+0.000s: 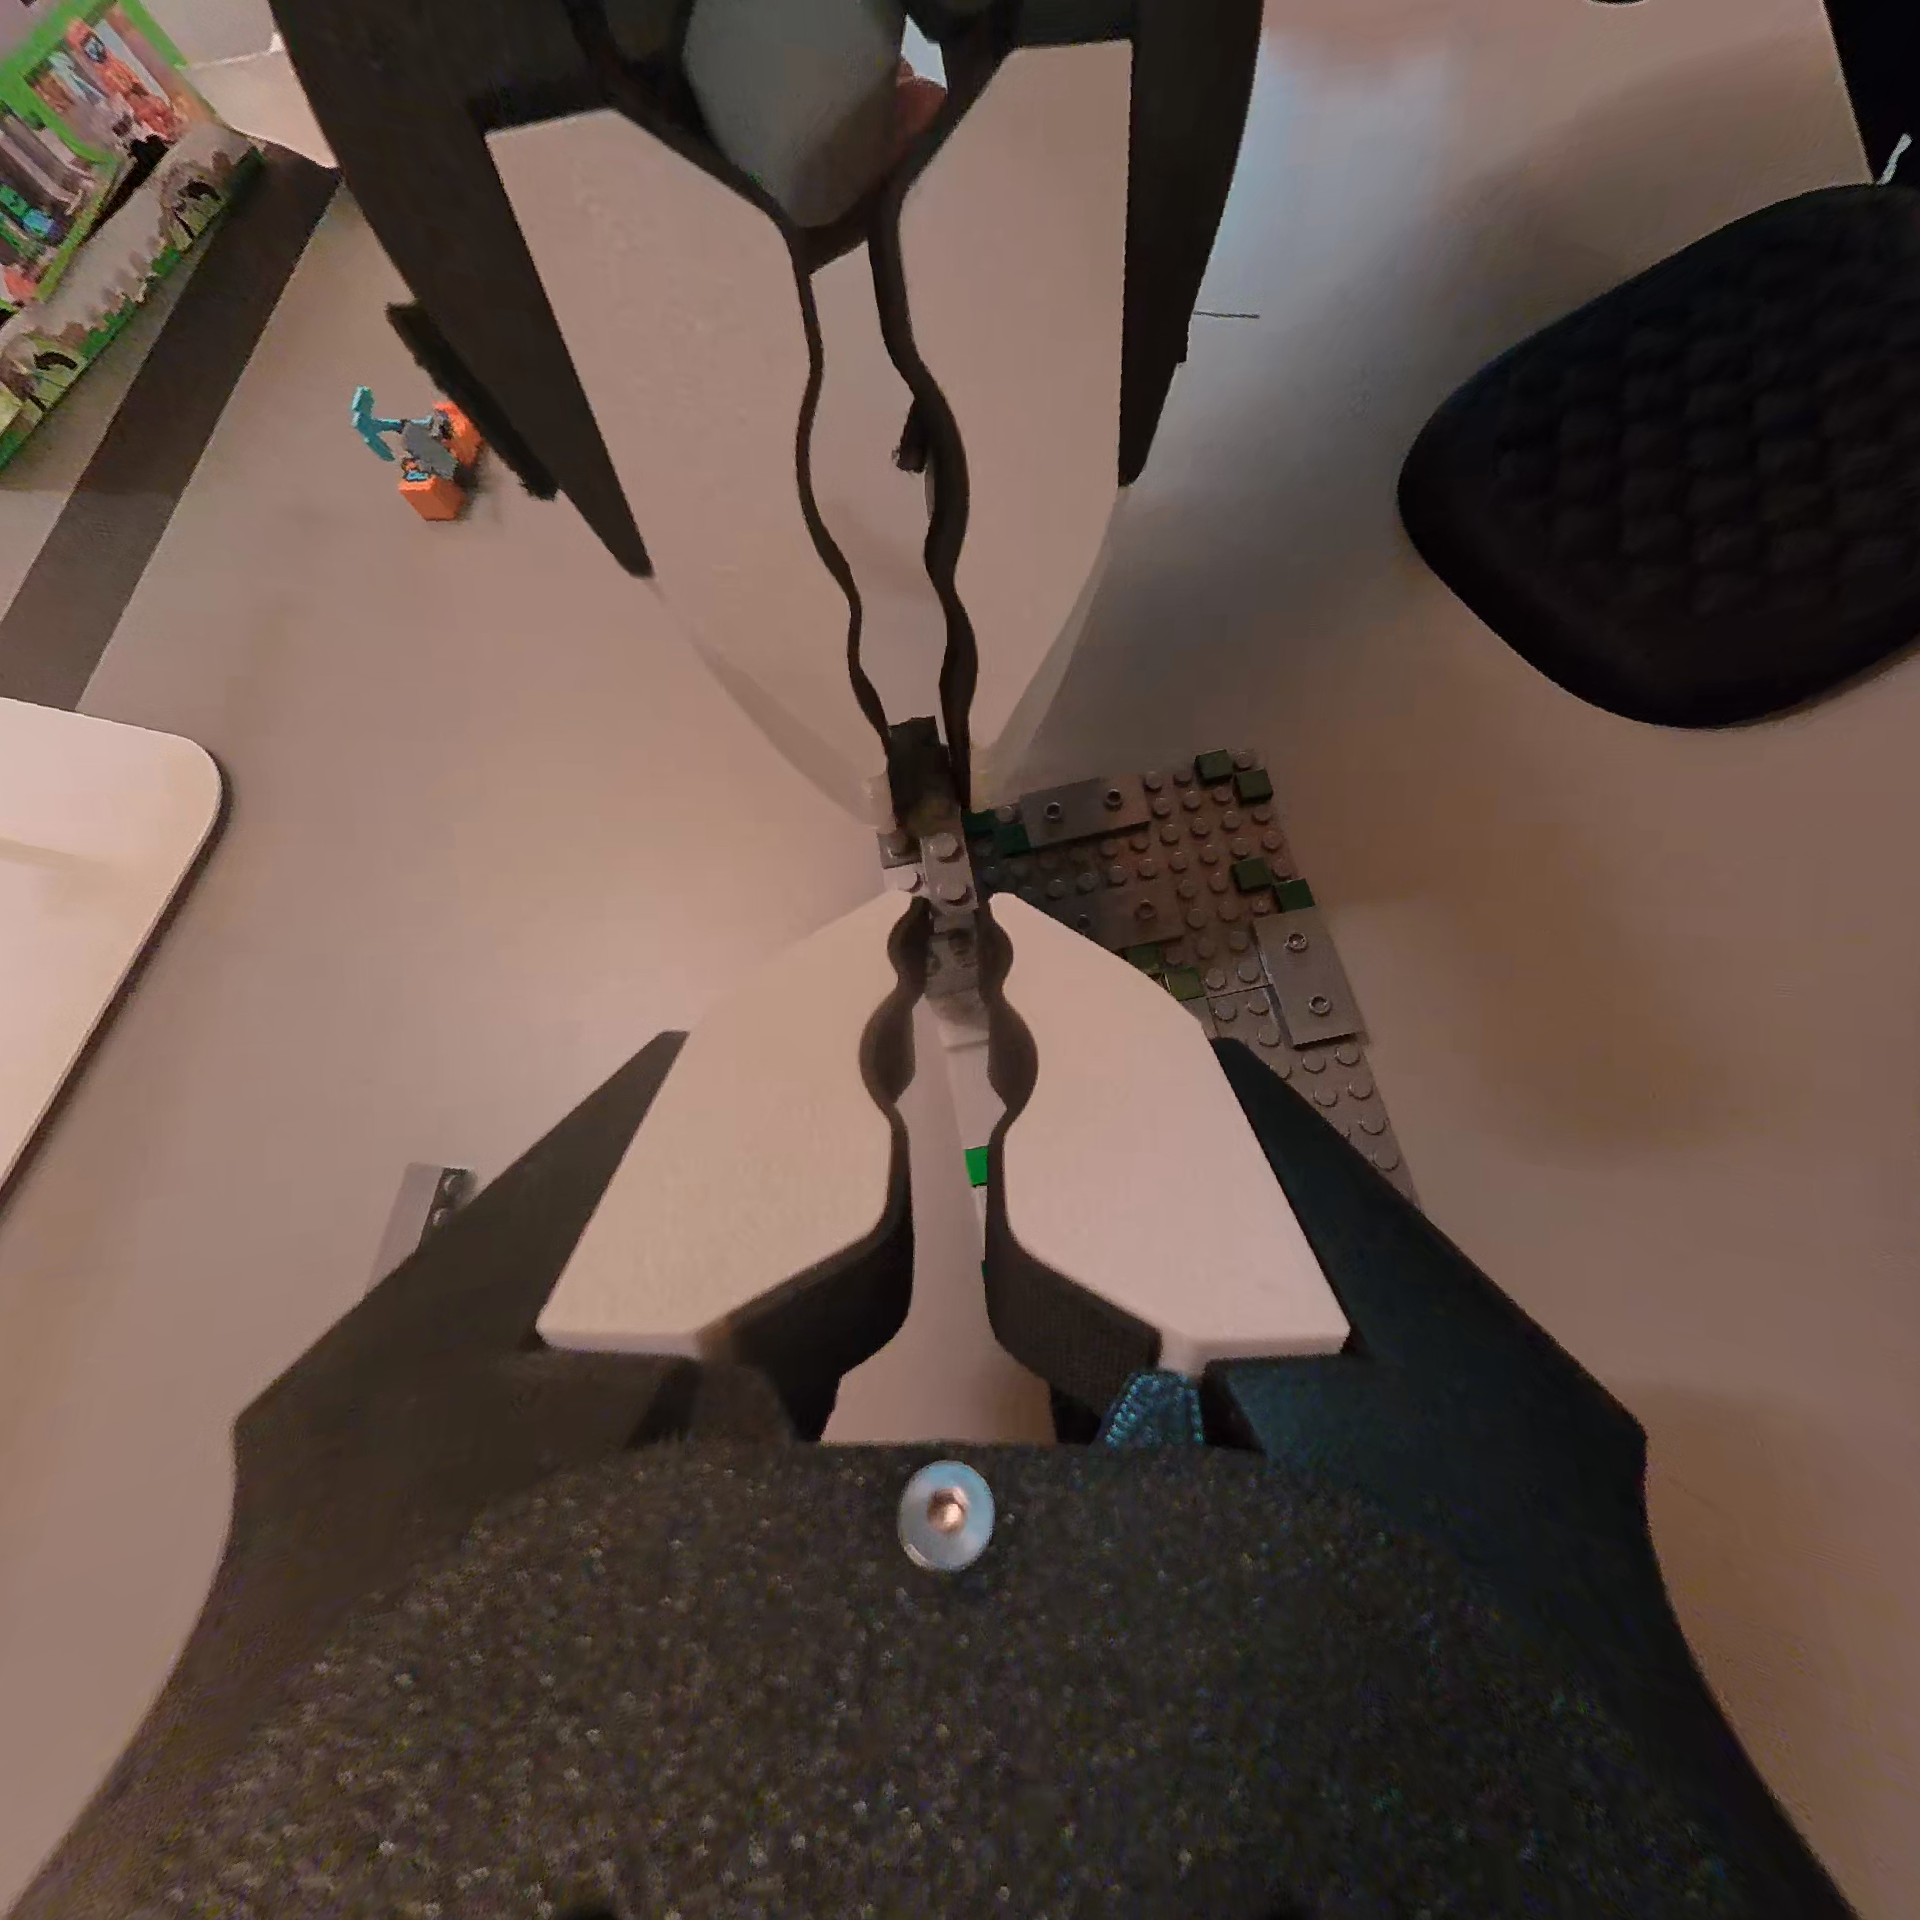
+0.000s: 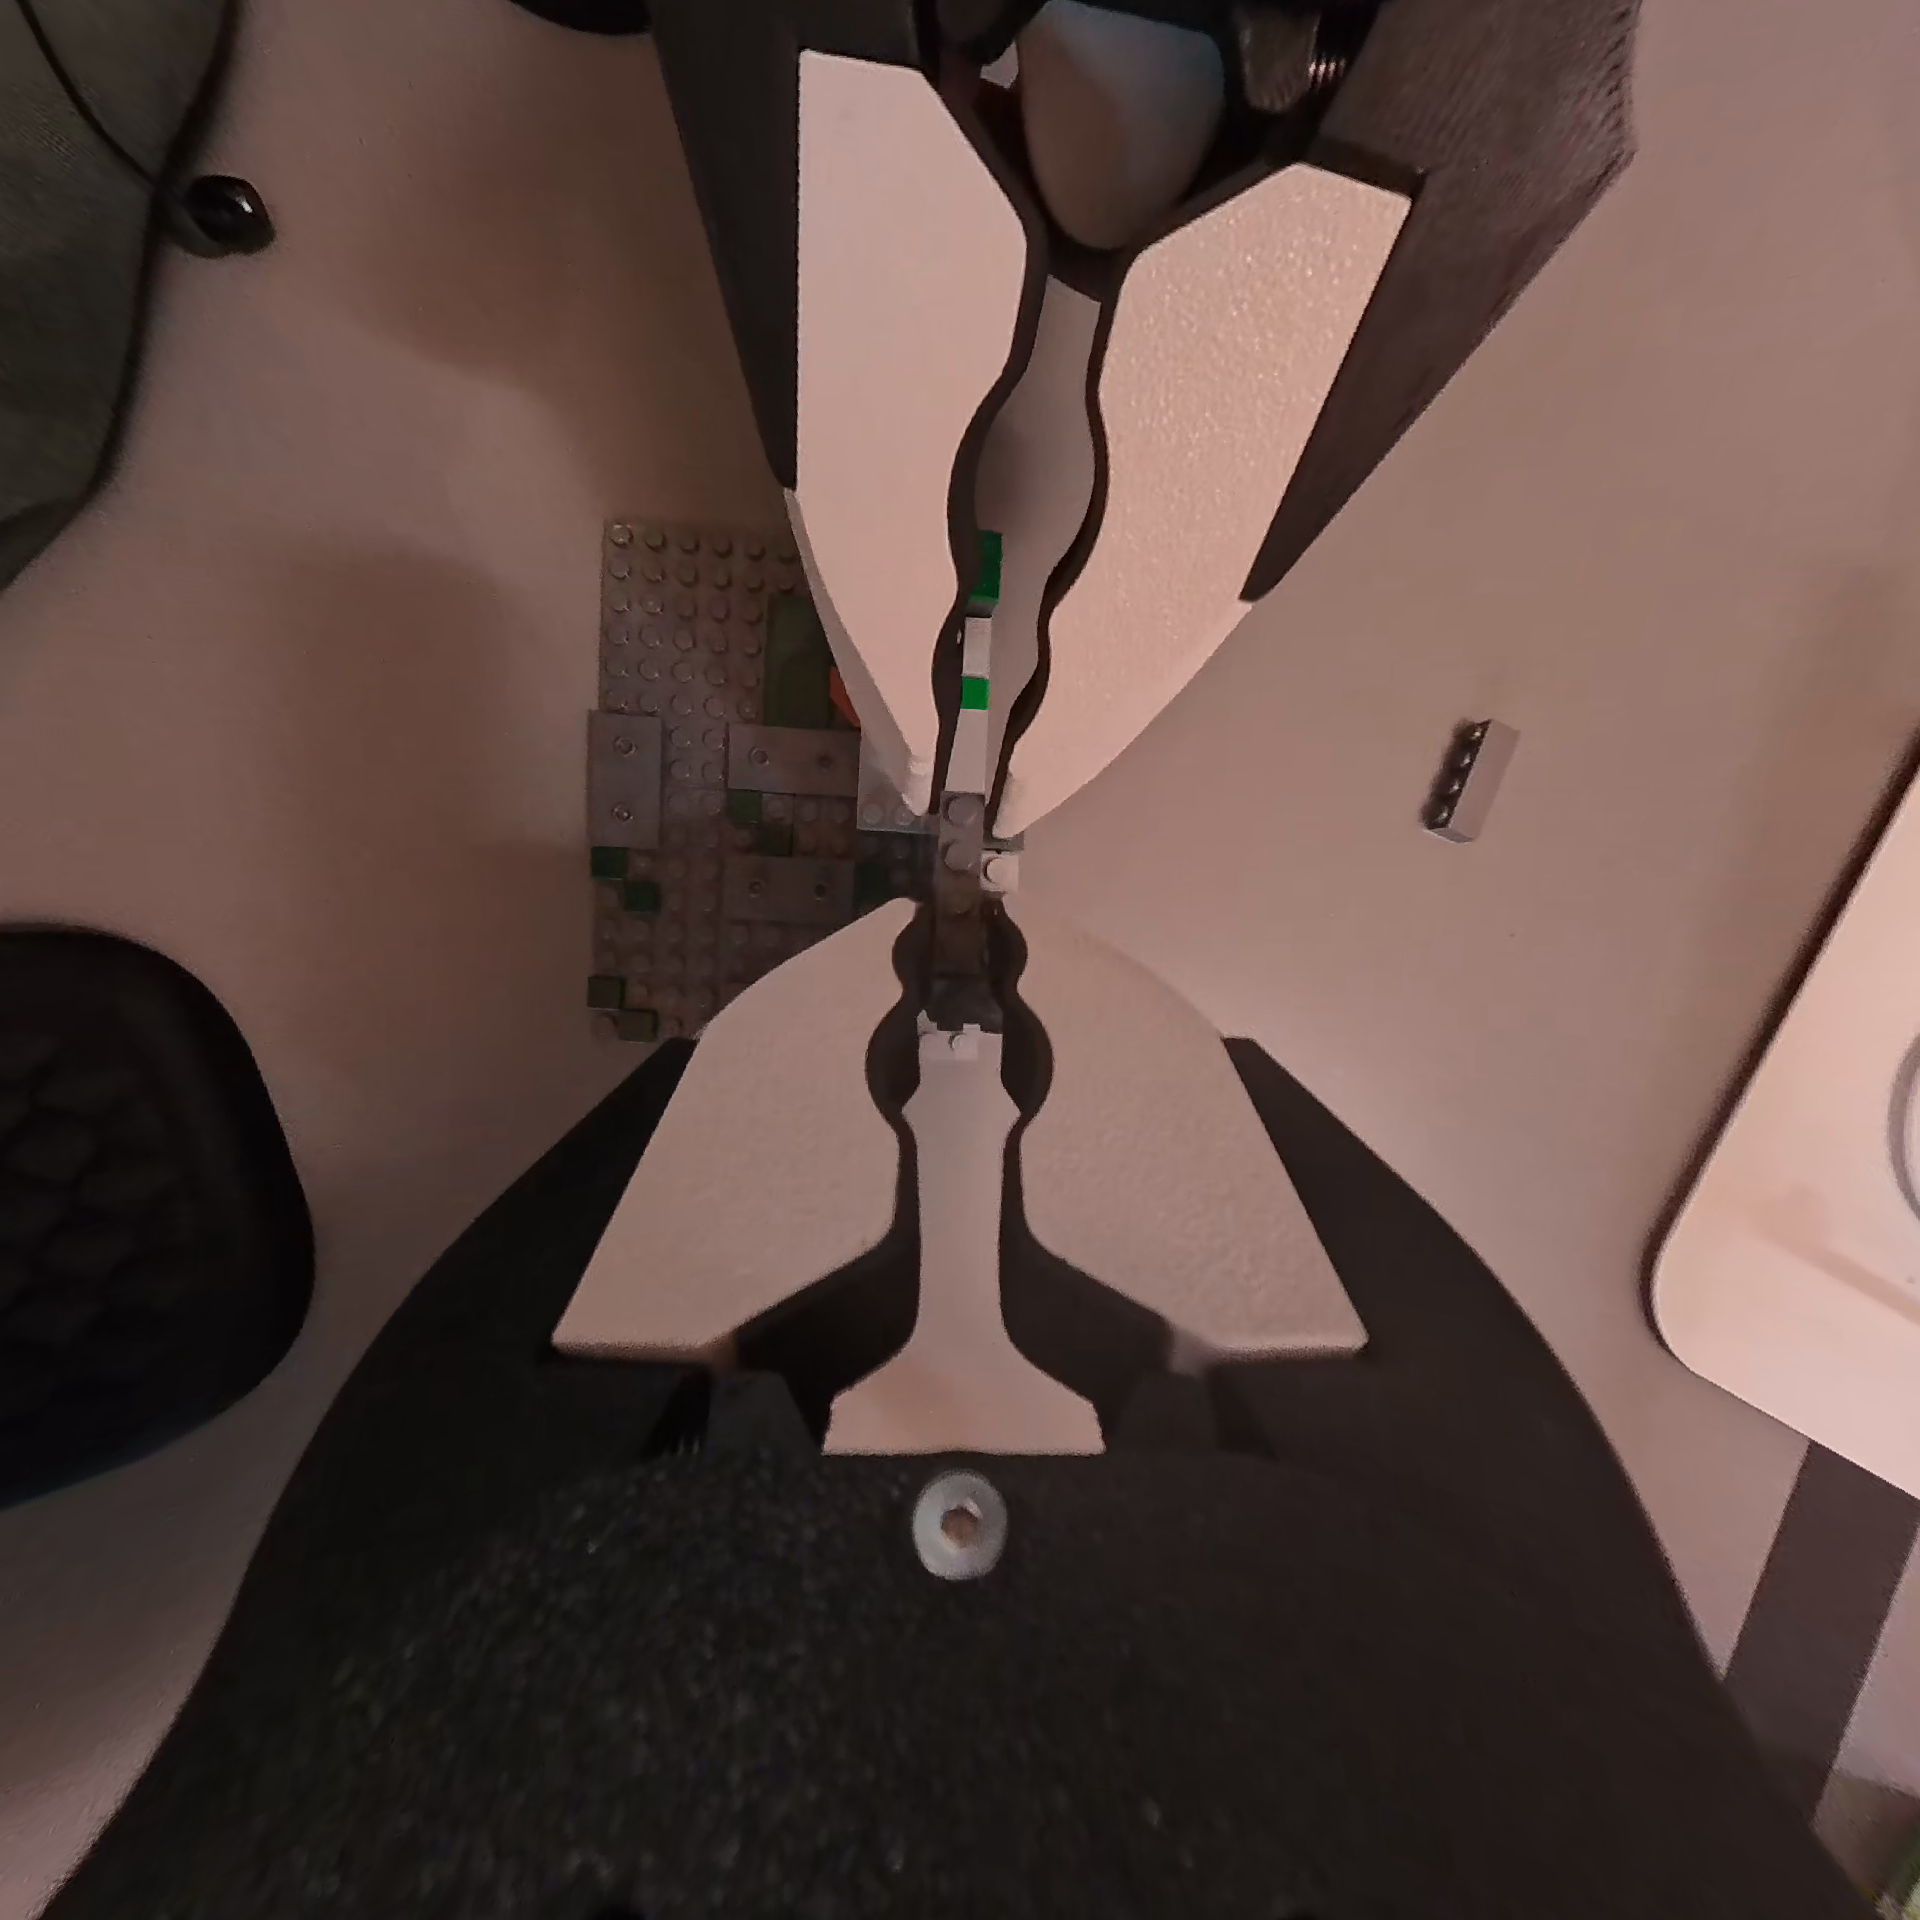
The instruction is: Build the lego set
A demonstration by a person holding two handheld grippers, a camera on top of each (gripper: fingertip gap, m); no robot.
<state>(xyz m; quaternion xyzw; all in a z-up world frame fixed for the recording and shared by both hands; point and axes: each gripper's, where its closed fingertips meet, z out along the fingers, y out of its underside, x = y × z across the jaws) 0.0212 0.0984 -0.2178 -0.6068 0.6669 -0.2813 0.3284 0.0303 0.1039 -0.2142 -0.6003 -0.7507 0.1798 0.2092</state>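
Both grippers are meeting tip to tip above the pale table (image 1: 520, 831). The left gripper (image 1: 940, 940) and the right gripper (image 2: 961, 951) are each pinching opposite ends of a small grey studded lego assembly (image 1: 940, 873), held just beside the grey baseplate (image 1: 1195, 894). A loose grey brick (image 2: 1467, 779) is lying well apart on open tabletop, near a white tray's (image 2: 1787, 1195) rounded edge.

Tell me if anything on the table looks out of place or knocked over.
One grey brick lies alone on its side, studs facing sideways, away from the baseplate. A small orange figure stands far off too. Nothing looks damaged.
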